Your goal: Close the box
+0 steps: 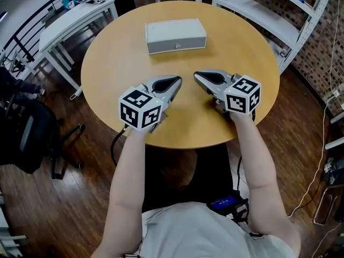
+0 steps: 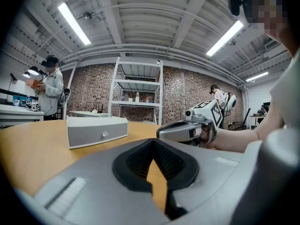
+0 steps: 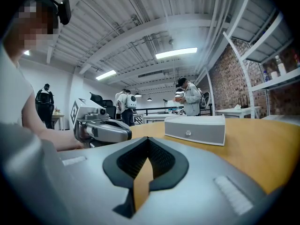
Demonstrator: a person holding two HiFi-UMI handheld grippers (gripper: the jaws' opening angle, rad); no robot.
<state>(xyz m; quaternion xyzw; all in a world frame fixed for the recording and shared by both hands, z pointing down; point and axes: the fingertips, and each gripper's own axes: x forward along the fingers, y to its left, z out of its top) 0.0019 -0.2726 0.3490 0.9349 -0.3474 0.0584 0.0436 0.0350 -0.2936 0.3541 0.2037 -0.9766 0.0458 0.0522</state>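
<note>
A flat grey-white box (image 1: 176,35) with a small round knob on its front lies at the far side of the round wooden table (image 1: 107,63), its lid down. Both gripper views show the box too (image 2: 96,130) (image 3: 194,129). My left gripper (image 1: 180,79) and right gripper (image 1: 194,75) rest low over the table's near half, tips pointing toward each other a short way apart, well short of the box. Each has its jaws shut tip to tip with nothing between them (image 2: 152,142) (image 3: 148,139). Each camera sees the other gripper (image 2: 187,129) (image 3: 105,130).
A white side table (image 1: 80,15) stands at the back left and a white shelf rack (image 1: 269,9) at the back right. A black office chair (image 1: 27,138) sits on the floor to the left. People stand in the background (image 2: 49,88) (image 3: 190,95).
</note>
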